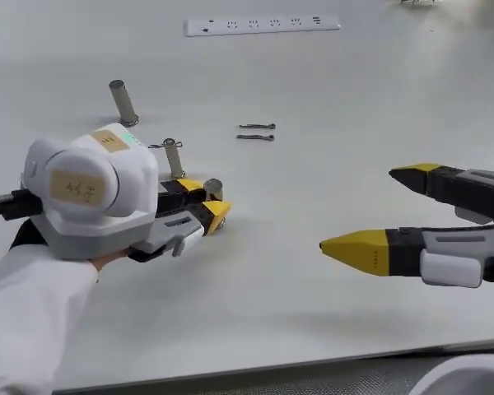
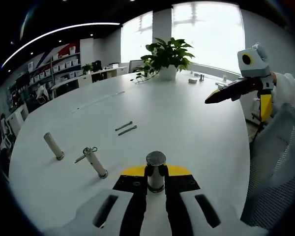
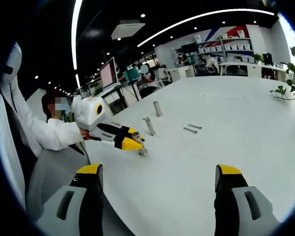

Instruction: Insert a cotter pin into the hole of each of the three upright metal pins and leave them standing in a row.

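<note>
**Left claw** (image 1: 206, 202): closed on the near metal pin (image 2: 156, 169), which stands upright on the surface (image 1: 313, 313) between the yellow tips. The pin's head rises clear above the jaws. No cotter pin can be seen in it.

**Right claw** (image 3: 160, 177): jaws spread wide, holding nothing. It hovers above the surface, well apart from the left claw and off to that claw's right.

**Middle metal pin** (image 1: 174, 156): just ahead of the left claw and slightly to its left, upright. A fitted cotter pin (image 1: 163, 145) passes through its top.

**Far metal pin** (image 1: 123, 101): further ahead and to the left of the left claw, standing, bare. The three pins form a rough diagonal row.

**Loose cotter pins** (image 1: 257, 132): two, lying flat side by side, ahead and to the right of the left claw, ahead and to the left of the right claw.

**Power strip** (image 1: 262, 25): beyond the cotter pins, at the far edge.

**Step in hand (judged):** one pin of three is fitted. The left claw steadies the near pin for its cotter pin, and the right claw has yet to collect one.

**Next move (judged):** the right claw goes forward and left to the loose cotter pins. It needs a narrow pinch on one thin pin lying flat without disturbing the other. The legs must then be lined up with the small cross-hole, whose facing cannot be made out here.
</note>
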Demonstrator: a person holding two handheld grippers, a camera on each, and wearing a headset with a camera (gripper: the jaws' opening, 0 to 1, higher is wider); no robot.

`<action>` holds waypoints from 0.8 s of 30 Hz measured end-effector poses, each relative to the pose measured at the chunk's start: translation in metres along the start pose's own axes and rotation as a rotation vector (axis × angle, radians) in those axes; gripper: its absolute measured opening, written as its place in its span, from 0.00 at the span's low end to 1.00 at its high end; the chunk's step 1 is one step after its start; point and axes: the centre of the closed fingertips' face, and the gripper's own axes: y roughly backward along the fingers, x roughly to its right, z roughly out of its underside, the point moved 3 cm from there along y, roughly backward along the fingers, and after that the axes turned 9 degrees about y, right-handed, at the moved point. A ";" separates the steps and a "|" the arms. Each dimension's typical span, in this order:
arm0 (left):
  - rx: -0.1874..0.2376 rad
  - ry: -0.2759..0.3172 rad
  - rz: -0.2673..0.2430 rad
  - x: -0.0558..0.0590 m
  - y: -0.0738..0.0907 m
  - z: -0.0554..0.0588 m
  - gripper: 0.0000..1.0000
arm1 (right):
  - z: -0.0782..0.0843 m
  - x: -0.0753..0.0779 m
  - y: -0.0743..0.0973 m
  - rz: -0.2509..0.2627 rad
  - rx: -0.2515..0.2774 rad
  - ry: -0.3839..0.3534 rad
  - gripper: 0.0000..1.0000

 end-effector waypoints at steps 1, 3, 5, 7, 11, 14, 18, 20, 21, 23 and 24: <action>0.002 0.001 0.001 0.000 0.000 0.000 0.10 | 0.000 0.000 0.000 0.000 -0.001 0.000 0.92; 0.002 0.002 0.006 0.000 -0.001 0.001 0.10 | 0.001 0.000 0.000 0.000 -0.001 -0.001 0.92; -0.004 -0.011 0.009 0.001 -0.002 0.002 0.10 | 0.001 0.000 0.000 -0.001 -0.002 -0.001 0.92; -0.006 -0.010 0.010 0.002 -0.003 0.003 0.10 | 0.001 0.001 0.000 -0.001 -0.004 -0.001 0.92; -0.015 -0.009 0.016 0.002 -0.003 0.007 0.10 | 0.001 -0.001 -0.001 -0.004 -0.005 -0.001 0.92; -0.010 0.000 0.020 0.002 -0.003 0.007 0.10 | 0.002 0.000 -0.001 -0.007 -0.009 -0.003 0.92; -0.005 0.006 0.023 0.003 -0.003 0.007 0.10 | 0.007 -0.001 -0.001 -0.013 -0.026 -0.002 0.92; 0.002 0.006 0.026 0.004 -0.004 0.007 0.10 | 0.008 -0.001 -0.001 -0.014 -0.031 -0.004 0.91; 0.004 0.005 0.025 0.004 -0.004 0.007 0.10 | 0.009 -0.001 -0.001 -0.013 -0.034 -0.003 0.91; 0.008 0.012 0.022 0.004 -0.004 0.007 0.10 | 0.010 -0.001 -0.001 -0.012 -0.038 -0.003 0.91; 0.010 0.013 0.021 0.004 -0.004 0.008 0.10 | 0.010 -0.001 -0.001 -0.009 -0.036 -0.003 0.91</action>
